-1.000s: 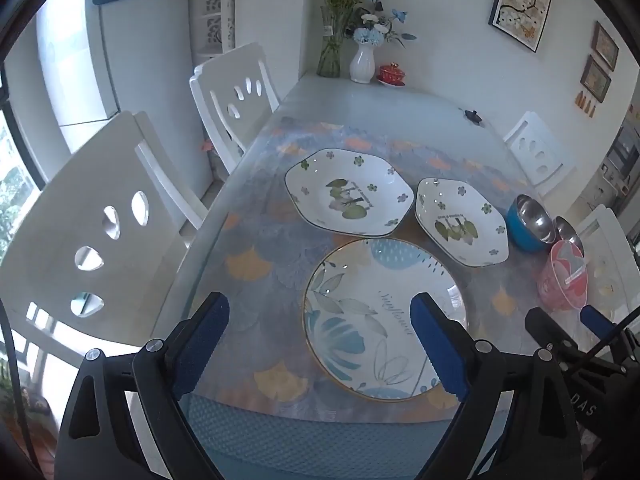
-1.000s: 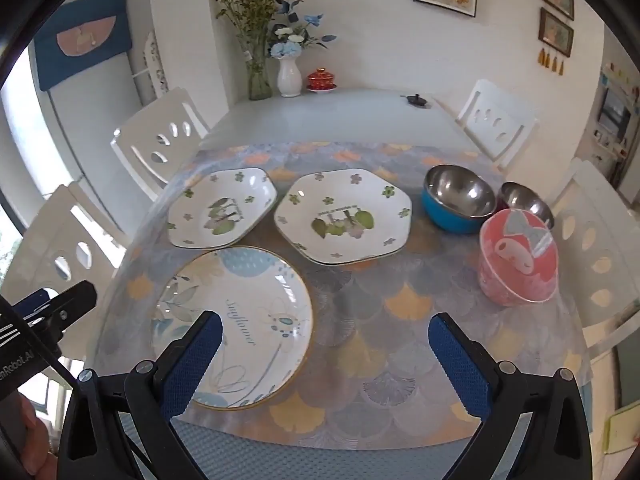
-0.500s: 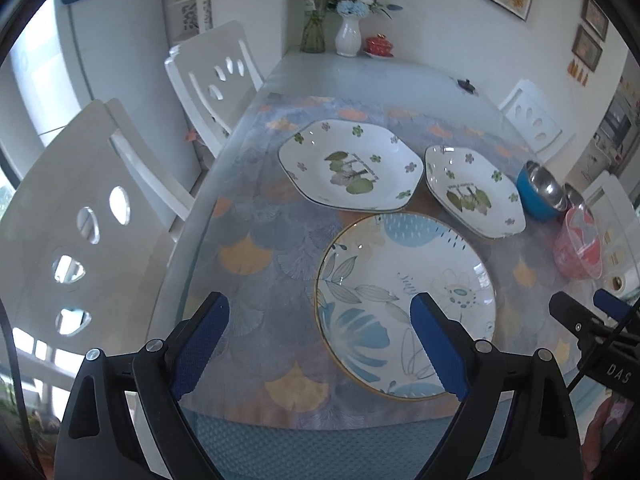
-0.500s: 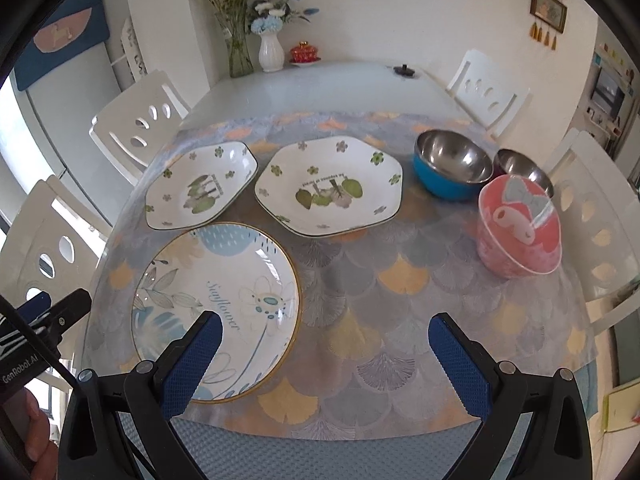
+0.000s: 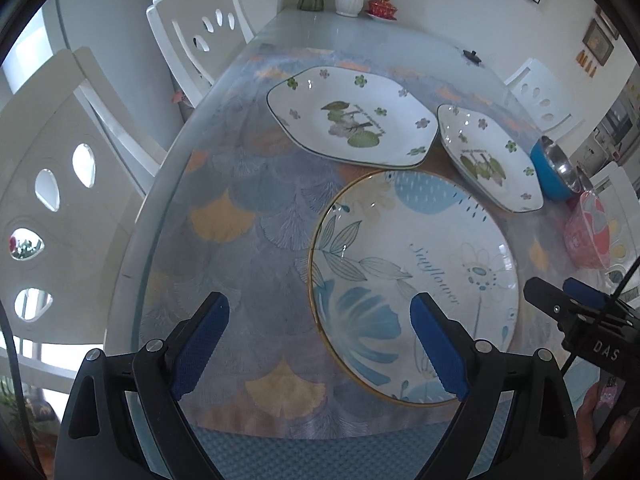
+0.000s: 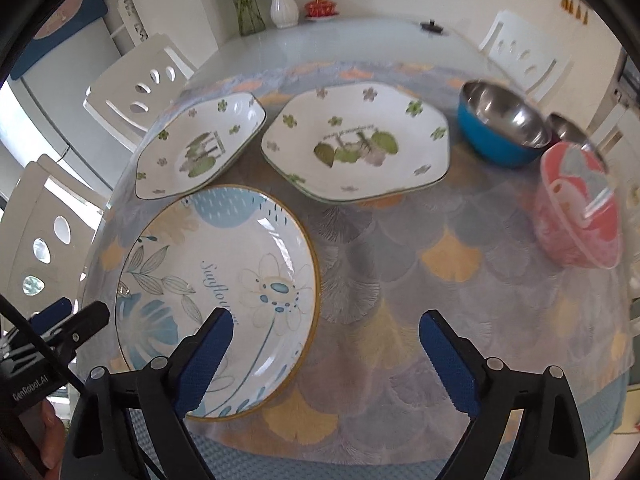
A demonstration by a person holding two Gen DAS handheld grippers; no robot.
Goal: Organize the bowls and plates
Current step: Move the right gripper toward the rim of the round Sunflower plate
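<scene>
Nothing looks stacked yet: both claws, left claw [image 5: 320, 344] and right claw [image 6: 326, 354], gape wide and empty over the round blue-flowered ceramic plate [image 6: 218, 292]; beyond it, hexagonal plates and bowls lie separate.

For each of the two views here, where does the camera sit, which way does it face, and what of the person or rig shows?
Left wrist: sits on the left gripper, open, near the table's left edge, facing across the round plate; the right gripper shows at right.
Right wrist: sits on the right gripper, open, facing the tablecloth and bowls; the left gripper and a hand show at lower left.
Shared: the round plate, both hexagonal plates, blue bowl, pink bowl.
</scene>
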